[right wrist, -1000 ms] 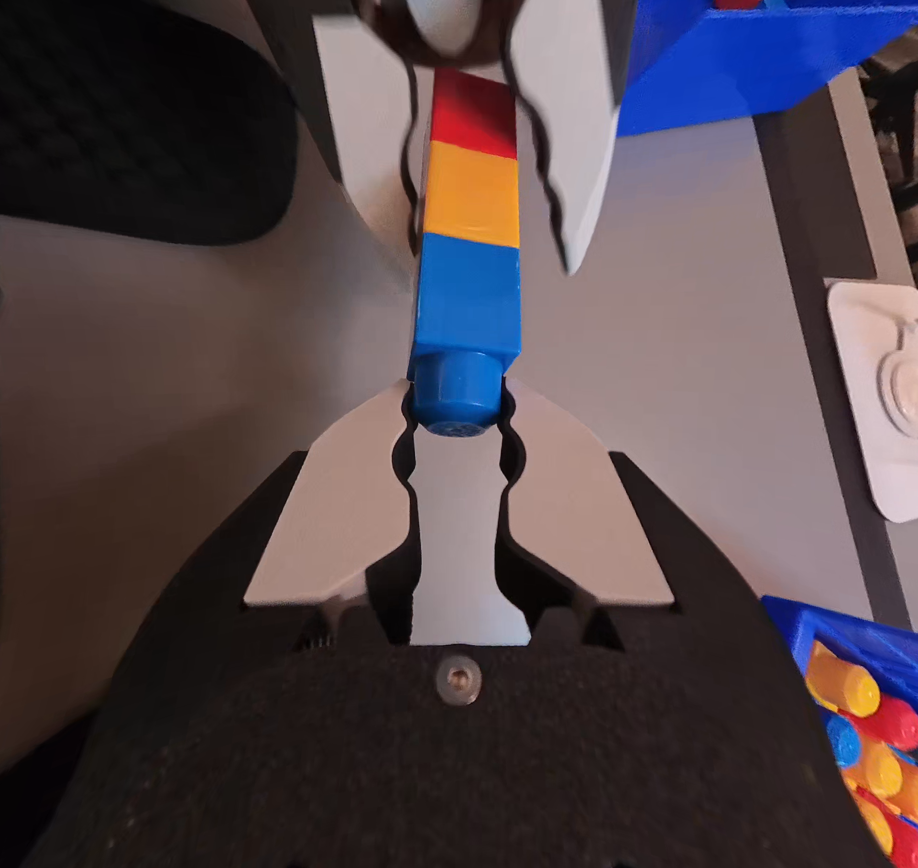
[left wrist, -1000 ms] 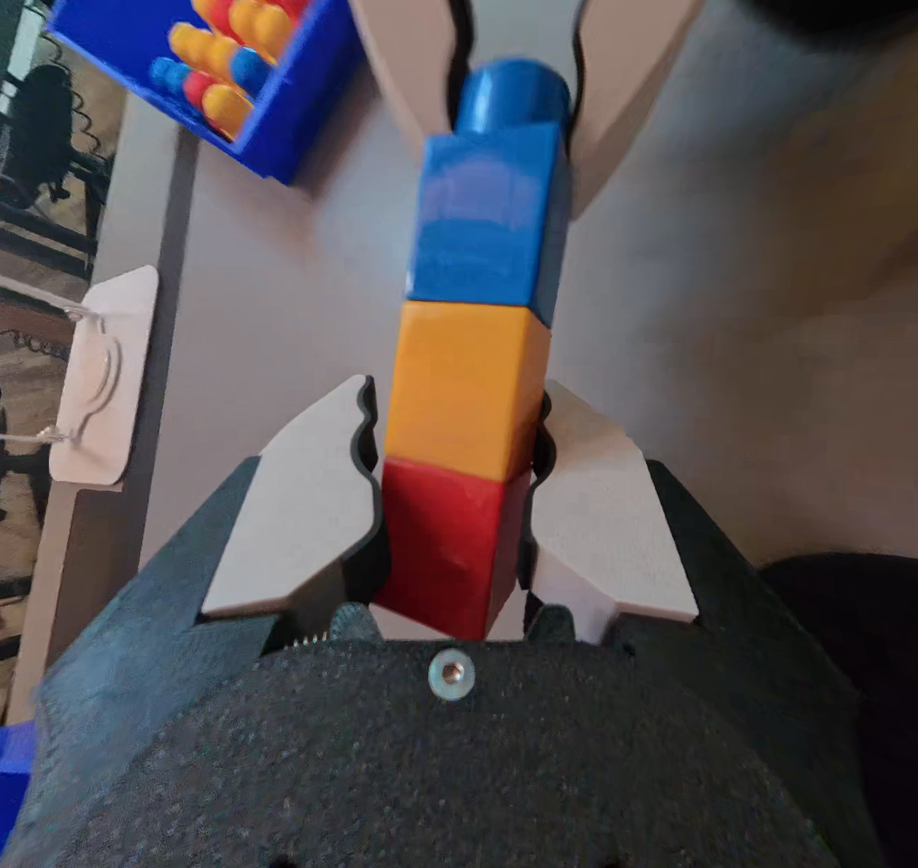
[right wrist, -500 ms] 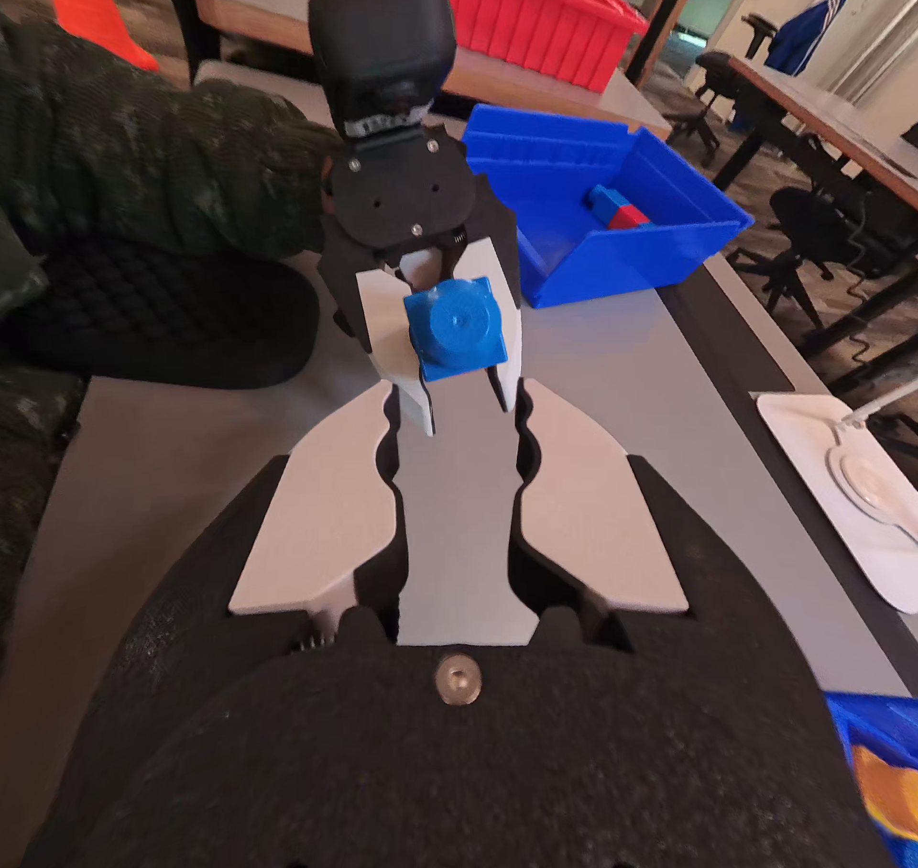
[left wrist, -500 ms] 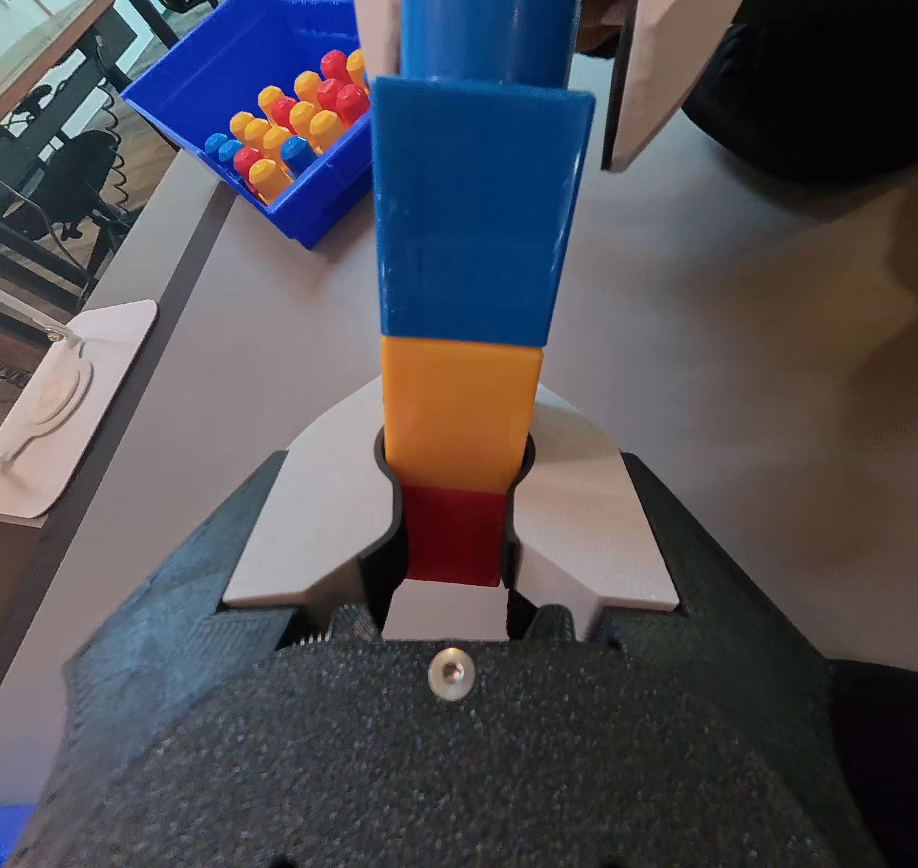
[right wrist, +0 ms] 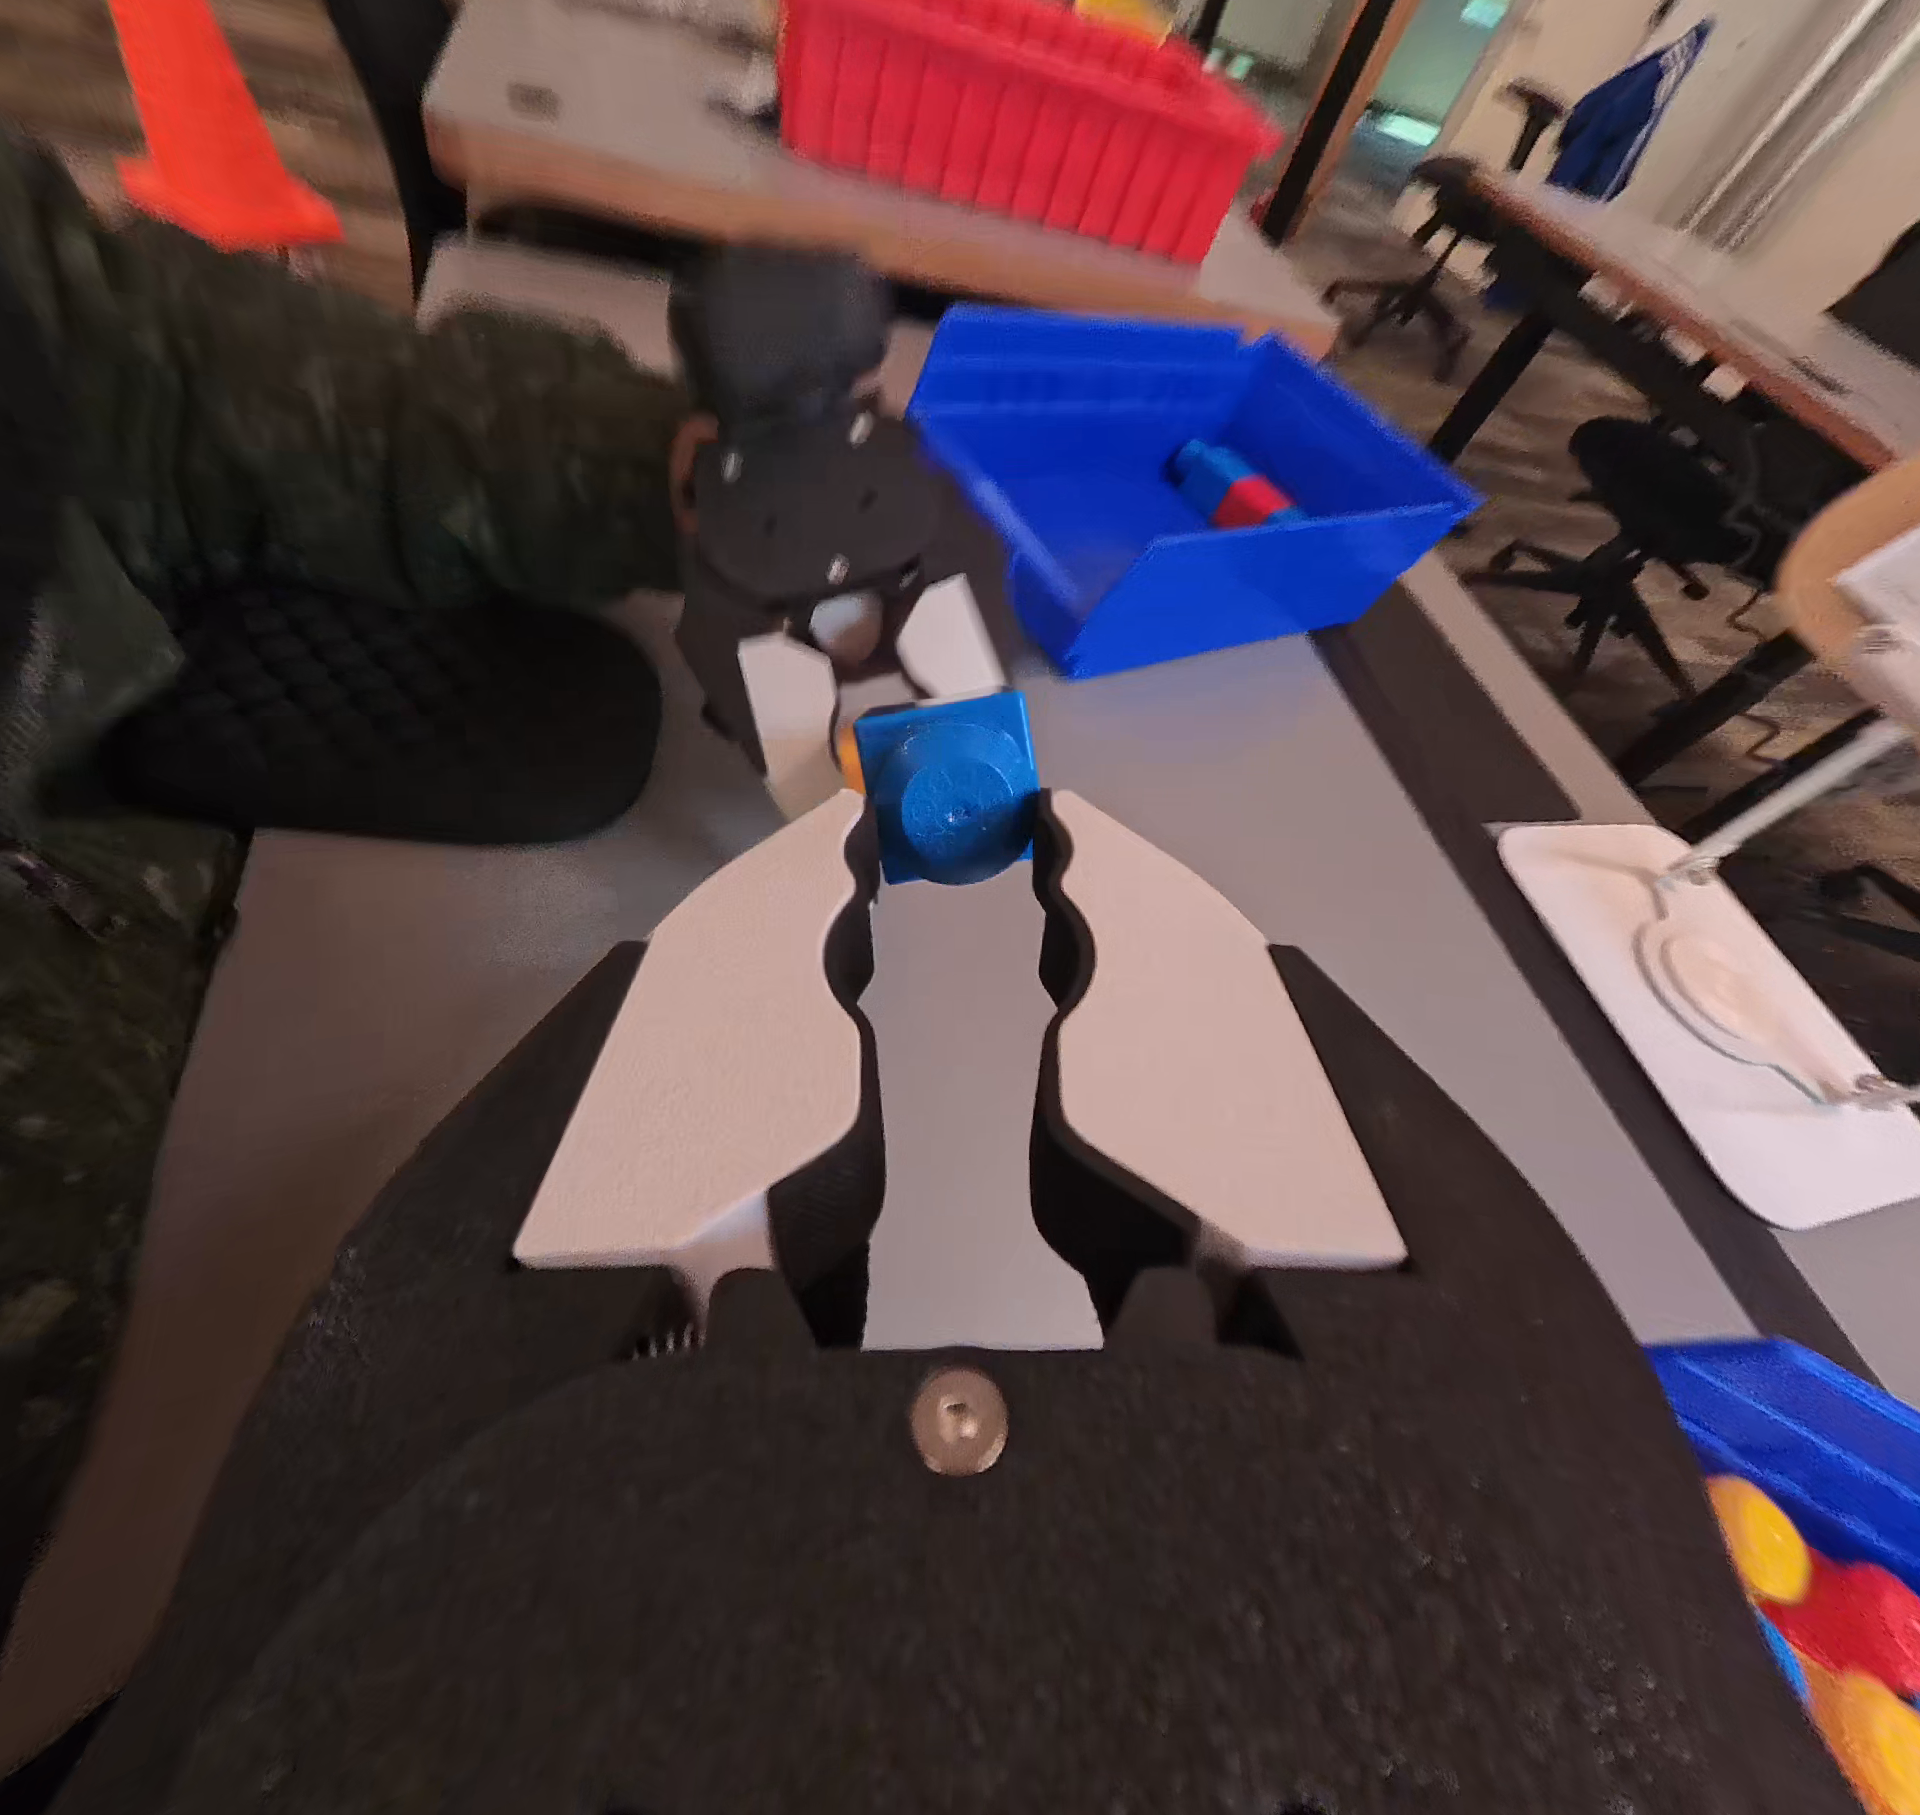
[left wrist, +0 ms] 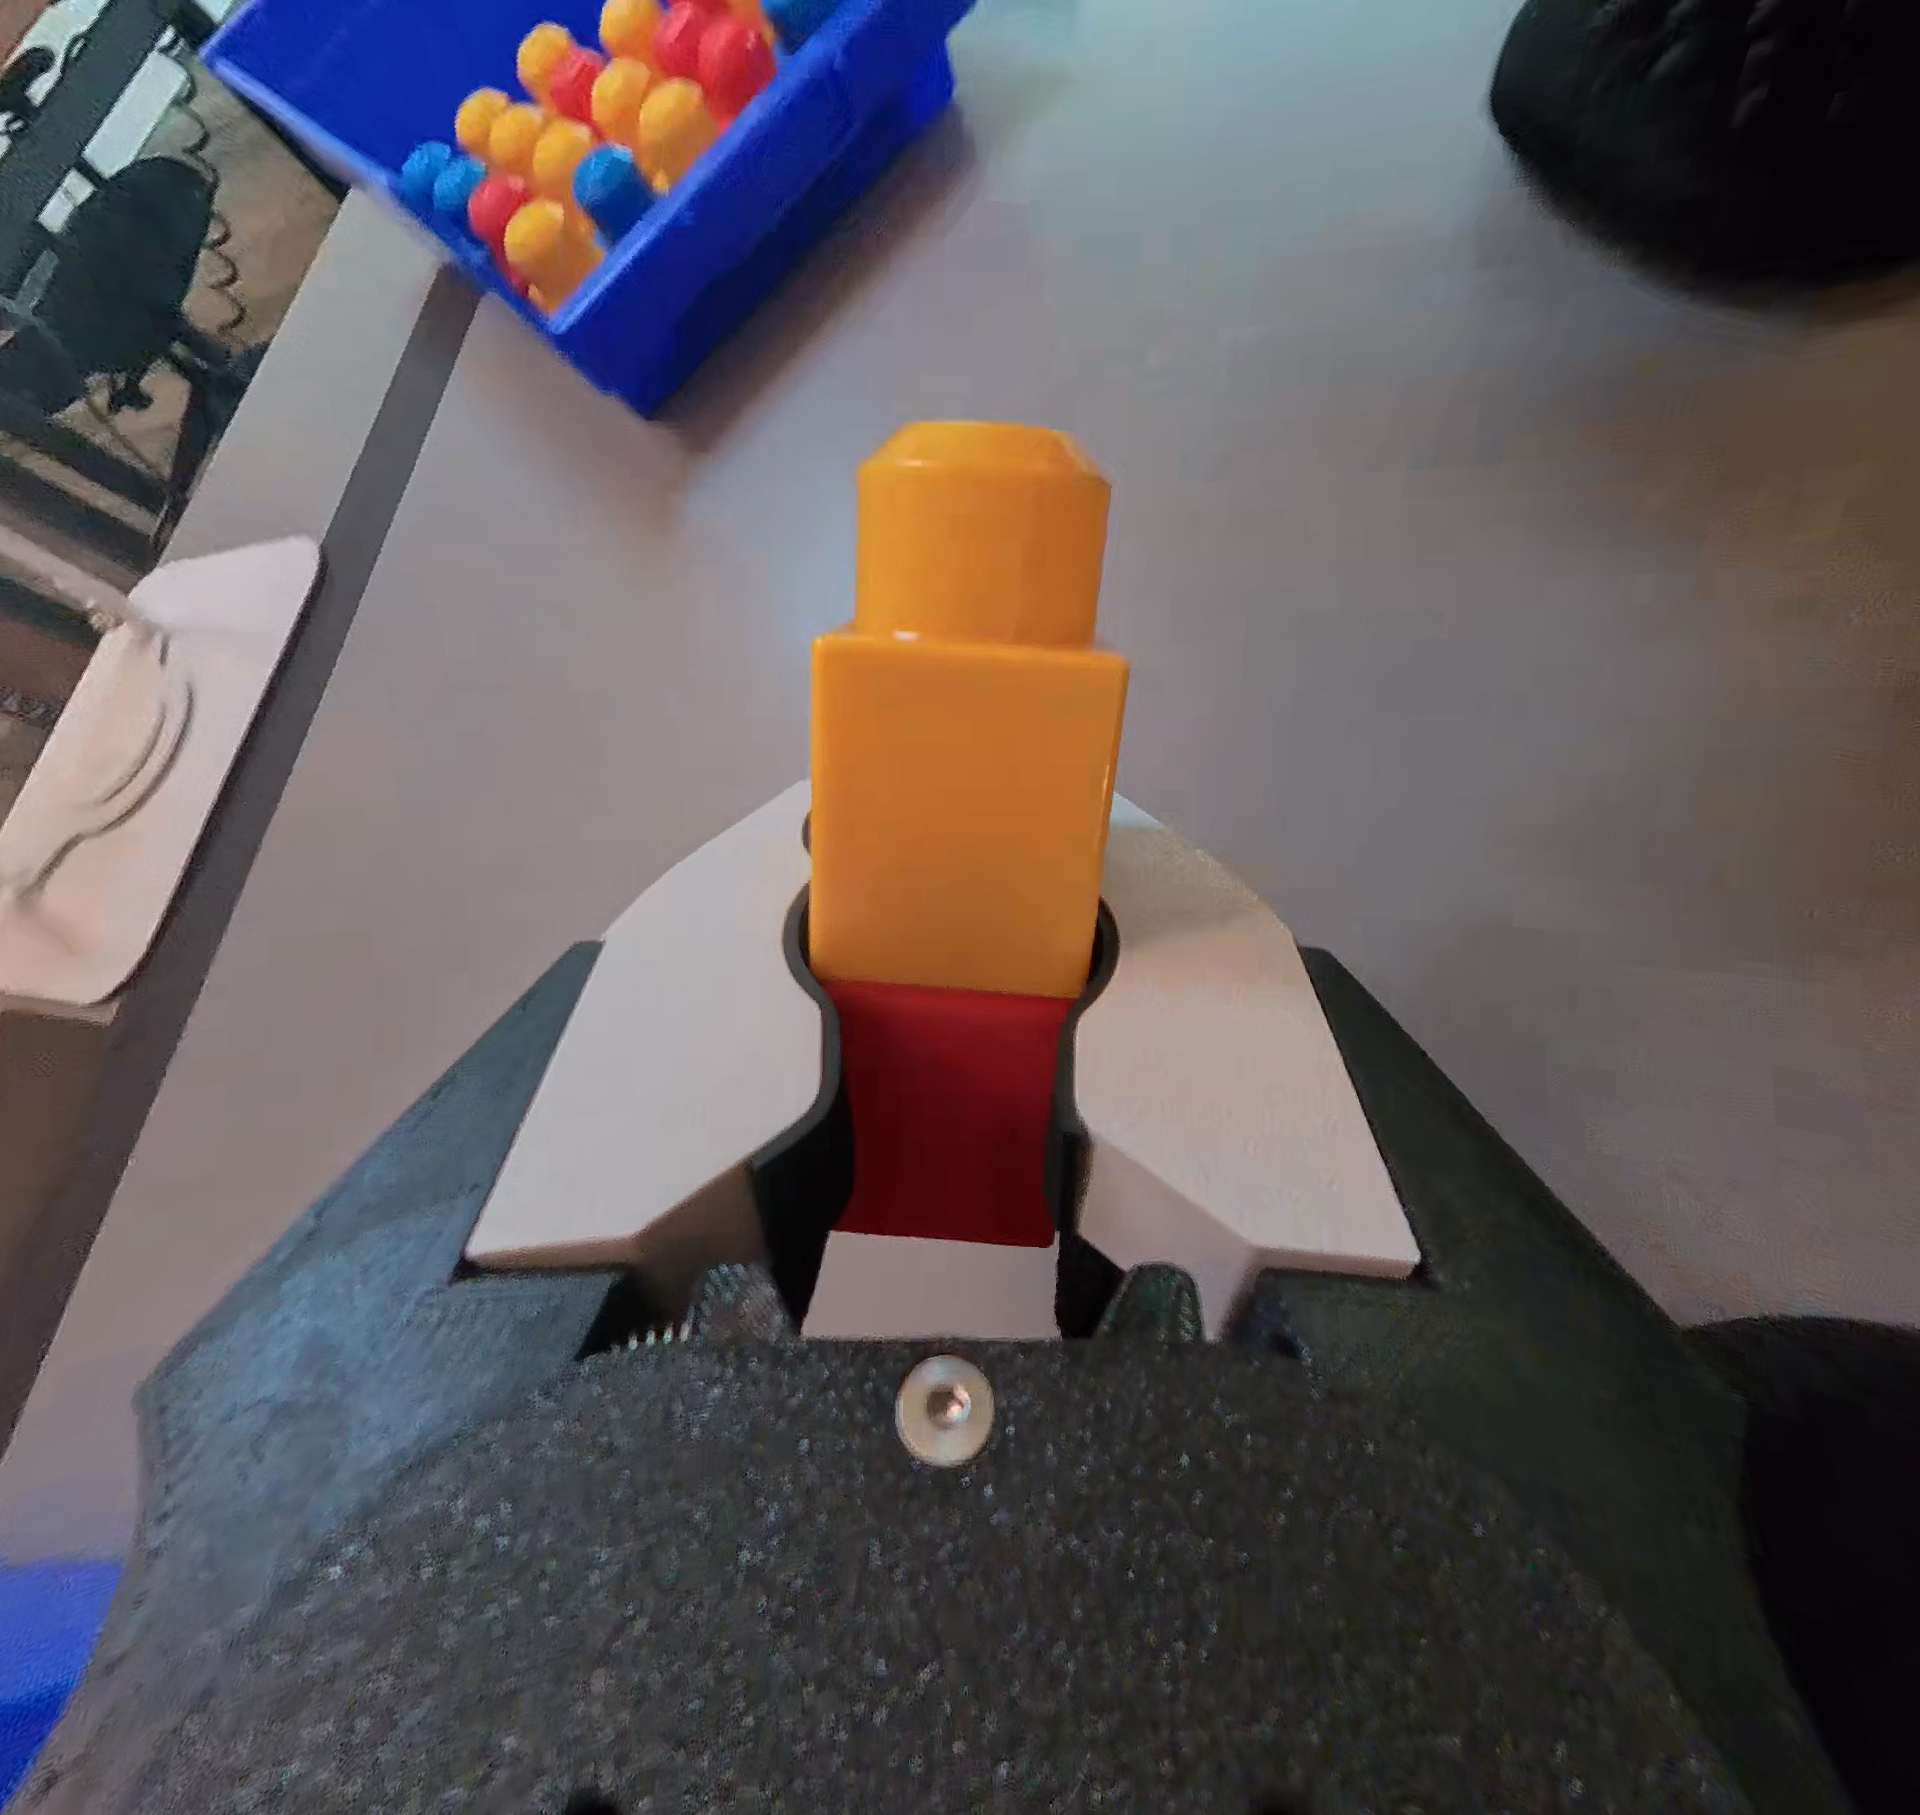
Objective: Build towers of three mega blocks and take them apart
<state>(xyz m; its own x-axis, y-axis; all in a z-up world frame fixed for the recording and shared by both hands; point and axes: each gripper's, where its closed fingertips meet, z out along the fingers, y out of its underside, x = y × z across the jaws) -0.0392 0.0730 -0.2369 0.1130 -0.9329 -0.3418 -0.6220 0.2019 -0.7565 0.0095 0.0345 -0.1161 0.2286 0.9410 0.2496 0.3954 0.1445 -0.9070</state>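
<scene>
My left gripper [left wrist: 961, 830] is shut on a red block [left wrist: 945, 1121], with an orange block [left wrist: 966, 778] stacked on it, stud pointing away from the camera. No blue block sits on the orange one in the left wrist view. In the right wrist view my right gripper [right wrist: 951, 820] holds a blue block [right wrist: 951, 799] between its fingertips, stud towards the camera. Just behind it is the left gripper [right wrist: 868, 685], and a sliver of the orange block [right wrist: 850, 763] shows beside the blue one.
A blue bin [left wrist: 748, 279] of several red, orange and blue blocks stands far left; its corner shows in the right wrist view [right wrist: 1808, 1433]. Another blue bin [right wrist: 1247, 602] holds a blue-and-red piece [right wrist: 1231, 492]. A white pad [right wrist: 1714, 1017] lies at the table edge. A black cushion [right wrist: 364, 705] and a sleeve [right wrist: 260, 466] are left. The tips of one gripper are about 15 cm away from the tips of the other.
The blue block has come off the top of the tower and is now in the right gripper. The left gripper keeps the red and orange blocks. The right gripper closed.
</scene>
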